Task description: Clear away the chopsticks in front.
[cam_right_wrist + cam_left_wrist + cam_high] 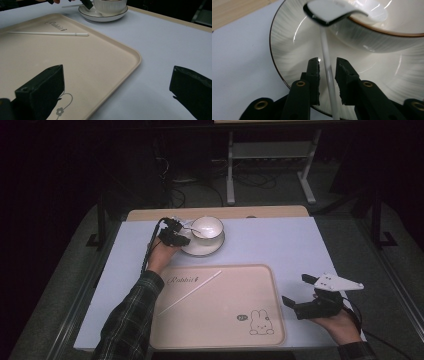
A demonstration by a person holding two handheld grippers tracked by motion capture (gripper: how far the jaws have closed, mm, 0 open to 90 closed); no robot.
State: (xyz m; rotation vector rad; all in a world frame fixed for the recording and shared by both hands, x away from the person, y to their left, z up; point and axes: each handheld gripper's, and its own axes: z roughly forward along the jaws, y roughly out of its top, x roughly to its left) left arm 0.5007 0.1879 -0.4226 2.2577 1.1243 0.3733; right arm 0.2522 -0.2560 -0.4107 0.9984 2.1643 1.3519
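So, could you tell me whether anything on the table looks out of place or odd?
One chopstick lies alone, slanted across the tray. A spoon rests on the bowl's rim, its handle sticking out over the plate. Nothing looks spilled or broken.

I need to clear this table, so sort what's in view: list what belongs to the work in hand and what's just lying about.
In the job:
- left gripper, jaws either side of the spoon handle, not visibly pressing it
- white spoon, resting in the bowl
- white bowl
- saucer under the bowl

Lying about:
- white chopstick on the tray
- beige rabbit tray
- right gripper, open, off the tray's right edge
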